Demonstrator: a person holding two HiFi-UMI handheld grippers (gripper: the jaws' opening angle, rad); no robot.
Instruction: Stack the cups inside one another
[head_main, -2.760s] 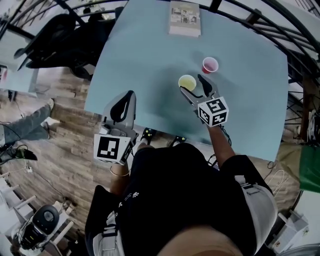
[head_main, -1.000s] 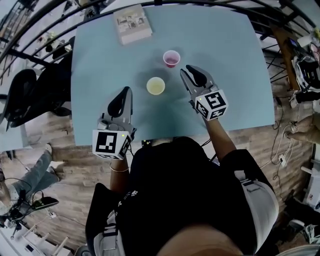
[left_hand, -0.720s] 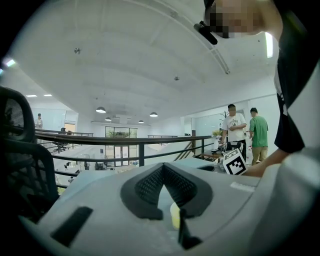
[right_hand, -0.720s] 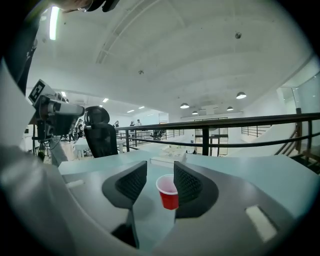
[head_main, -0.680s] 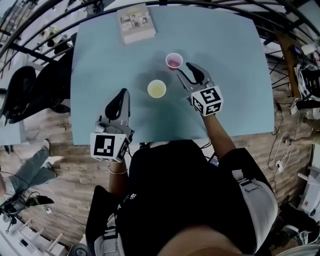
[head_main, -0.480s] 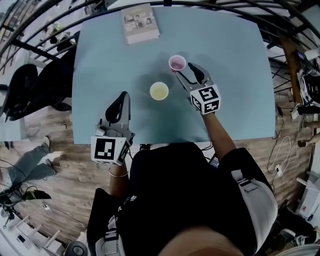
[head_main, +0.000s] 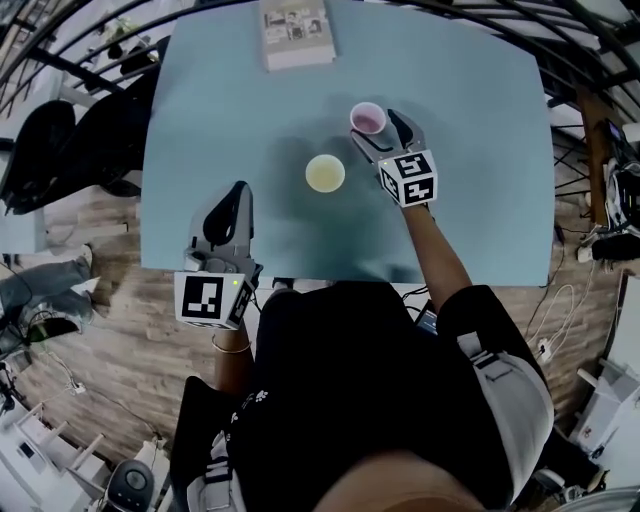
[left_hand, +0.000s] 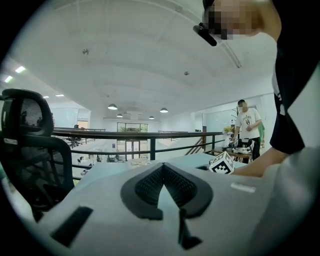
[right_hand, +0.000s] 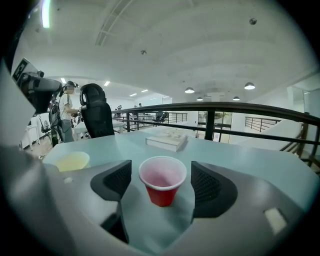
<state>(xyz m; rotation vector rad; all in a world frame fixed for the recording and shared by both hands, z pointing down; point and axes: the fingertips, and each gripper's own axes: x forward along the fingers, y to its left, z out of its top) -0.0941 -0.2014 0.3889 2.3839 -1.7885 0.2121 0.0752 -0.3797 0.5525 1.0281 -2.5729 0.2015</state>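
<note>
A red cup (right_hand: 162, 180) stands upright on the pale blue table (head_main: 470, 200), right between the jaws of my right gripper (right_hand: 162, 184). Those jaws are opening, and neither pad touches the cup. In the head view the red cup (head_main: 368, 118) sits just ahead of the right gripper (head_main: 384, 132). A yellow cup (head_main: 325, 173) stands to its left, also upright and apart from it; the right gripper view shows the yellow cup (right_hand: 73, 161) at the left. My left gripper (head_main: 236, 196) hovers near the table's near-left edge, shut and empty, with its pads (left_hand: 150, 184) meeting at the tips.
A book (head_main: 295, 33) lies at the table's far edge, beyond the cups. A black office chair (head_main: 60, 140) stands left of the table. A railing runs behind the table, and a person stands in the distance (left_hand: 248, 131).
My right gripper has moved forward and down to the red cup, its jaws spreading around it. The left gripper has shifted only slightly.
</note>
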